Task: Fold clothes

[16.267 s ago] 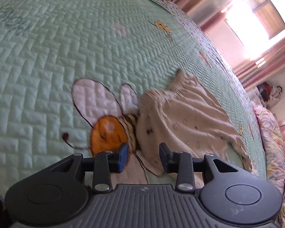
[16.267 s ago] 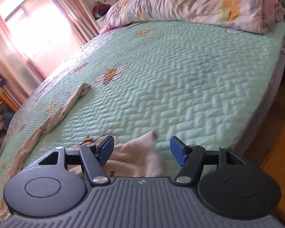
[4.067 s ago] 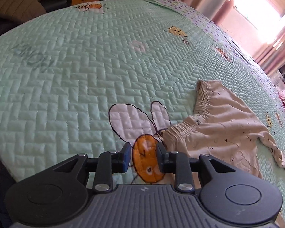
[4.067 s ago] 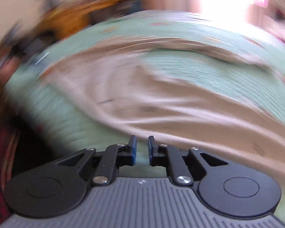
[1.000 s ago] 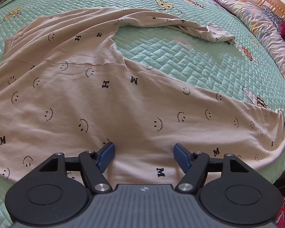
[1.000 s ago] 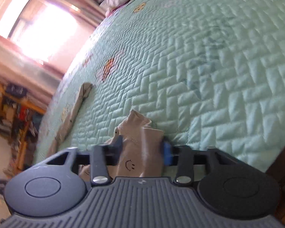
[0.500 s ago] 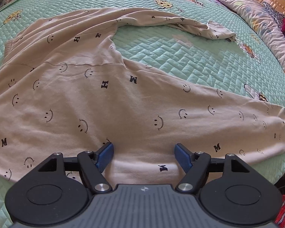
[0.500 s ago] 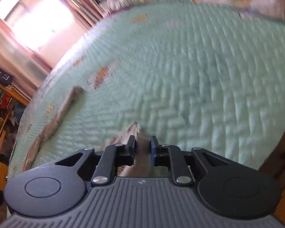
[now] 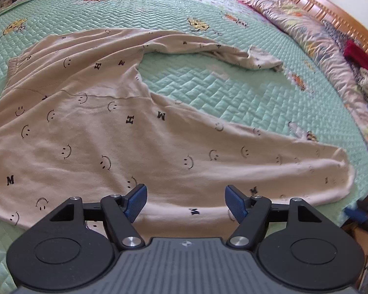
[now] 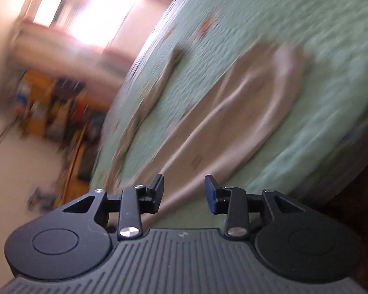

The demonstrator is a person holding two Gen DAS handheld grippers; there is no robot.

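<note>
Beige trousers (image 9: pixel 125 127) printed with smiley faces and letters lie spread flat on the green quilted bed (image 9: pixel 208 90). One leg runs toward the far right, the other along the near edge to the right. My left gripper (image 9: pixel 185 201) is open and empty, hovering over the near hem. My right gripper (image 10: pixel 184 193) is open and empty, above the end of the near trouser leg (image 10: pixel 235 120); that view is blurred by motion. Its blue tip (image 9: pixel 355 213) shows at the bed's right edge in the left wrist view.
A flowered duvet and piled clothes (image 9: pixel 331 39) lie along the wooden headboard at far right. The bed's near edge drops off right below the trousers. Shelves with clutter (image 10: pixel 51 103) and a bright window (image 10: pixel 95 7) stand beyond the bed.
My right gripper has let go of the trouser leg end, opened, and swung away. The leg end now lies flat on the bed. My left gripper has stayed open and barely moved.
</note>
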